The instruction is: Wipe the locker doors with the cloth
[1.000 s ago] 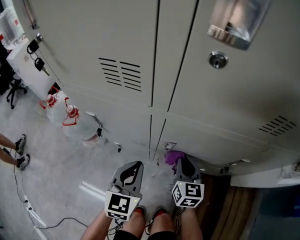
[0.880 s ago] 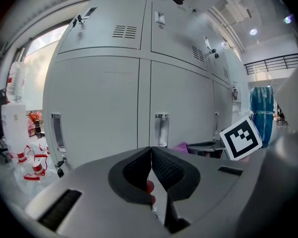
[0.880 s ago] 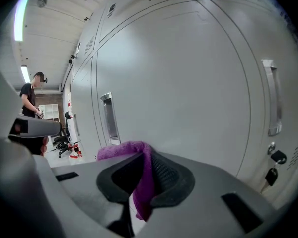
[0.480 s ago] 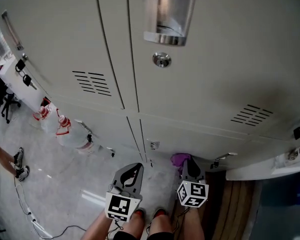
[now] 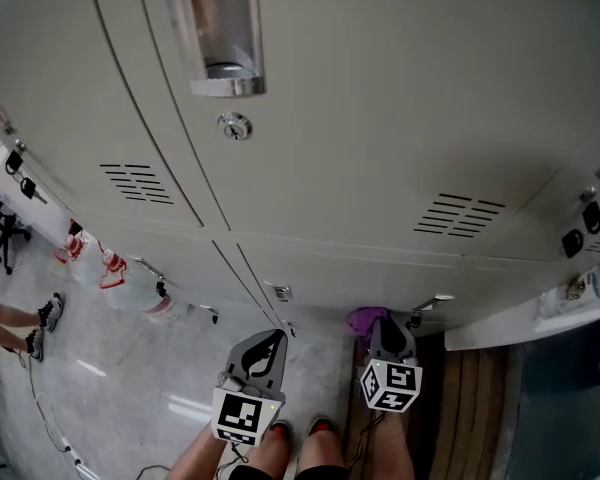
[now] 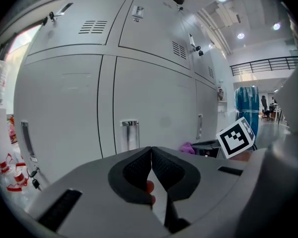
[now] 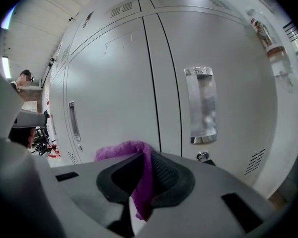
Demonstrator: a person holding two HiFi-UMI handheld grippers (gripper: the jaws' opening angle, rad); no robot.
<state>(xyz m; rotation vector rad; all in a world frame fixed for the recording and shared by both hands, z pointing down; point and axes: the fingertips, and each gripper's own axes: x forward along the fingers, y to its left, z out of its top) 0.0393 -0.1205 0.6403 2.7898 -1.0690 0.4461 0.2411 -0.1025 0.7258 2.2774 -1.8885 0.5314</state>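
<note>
At the lower centre of the head view, the purple cloth sat bunched at the tip of the right gripper. That gripper's jaws were closed on it: in the right gripper view a fold hung down between them and a tuft spilled out to the left. The locker doors rose ahead of and above the cloth, apart from it, so the wipe would likely call for a reach forward and up. The left gripper, just beside at lower left, had its jaws pressed together on nothing.
</note>
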